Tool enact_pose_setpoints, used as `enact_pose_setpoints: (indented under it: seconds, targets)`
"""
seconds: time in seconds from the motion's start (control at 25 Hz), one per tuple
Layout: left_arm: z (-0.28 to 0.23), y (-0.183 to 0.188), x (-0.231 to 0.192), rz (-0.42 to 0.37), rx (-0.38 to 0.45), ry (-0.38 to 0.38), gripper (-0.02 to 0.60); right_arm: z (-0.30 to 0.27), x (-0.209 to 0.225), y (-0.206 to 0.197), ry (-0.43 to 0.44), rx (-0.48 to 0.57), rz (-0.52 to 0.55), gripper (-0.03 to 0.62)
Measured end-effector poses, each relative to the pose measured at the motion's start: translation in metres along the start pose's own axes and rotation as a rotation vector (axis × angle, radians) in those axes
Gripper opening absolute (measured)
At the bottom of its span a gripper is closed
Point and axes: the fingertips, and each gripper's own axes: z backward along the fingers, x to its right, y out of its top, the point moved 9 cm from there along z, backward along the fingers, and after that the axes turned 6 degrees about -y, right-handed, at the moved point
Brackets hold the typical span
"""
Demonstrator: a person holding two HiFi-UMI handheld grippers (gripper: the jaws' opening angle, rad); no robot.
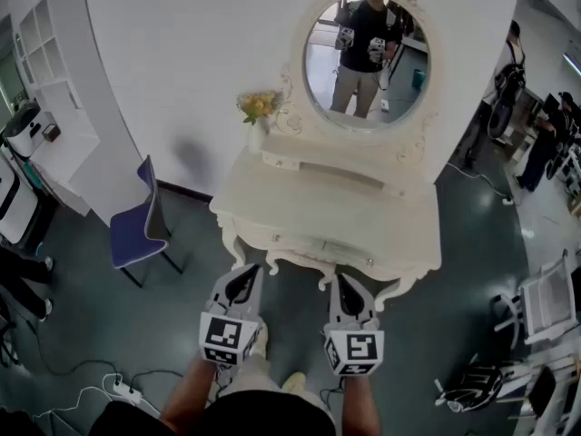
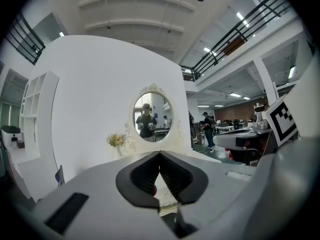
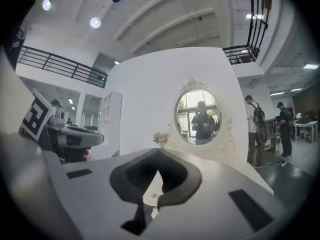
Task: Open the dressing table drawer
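Observation:
The white dressing table stands against the wall under an oval mirror. Its long front drawer is closed, with small knobs towards each end. My left gripper and right gripper hover side by side just in front of the table's front edge, a little below the drawer, touching nothing. In the left gripper view the jaws of the left gripper meet with nothing between them. The right gripper likewise has its tips together and is empty. The mirror shows the person holding both grippers.
A vase of yellow flowers sits on the table's back left corner. A blue chair stands left of the table, and white shelving further left. Cables lie on the floor; a folding chair and other people are at the right.

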Motion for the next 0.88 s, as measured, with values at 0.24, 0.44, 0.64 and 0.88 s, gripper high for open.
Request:
enact_pose_setpoints:
  seconds: [0.24,0.44,0.64,0.88]
  targets:
    - [-0.022,-0.001,-0.015,0.003,-0.004,-0.001,0.003,-0.027,0.007,-0.007,0.002,-0.002,-0.007,-0.002]
    - [-0.045,0.000,-0.032,0.012,-0.011,0.000,0.003,-0.056,0.009,-0.012,0.016,-0.020,-0.014,-0.002]
    - [-0.076,0.001,-0.057,0.020,-0.015,-0.003,0.003,-0.095,0.008,-0.008,0.018,-0.026,0.000,-0.002]
    - [-0.110,0.009,-0.094,0.018,-0.009,-0.020,0.003,-0.144,0.005,-0.003,0.014,-0.024,-0.004,-0.002]
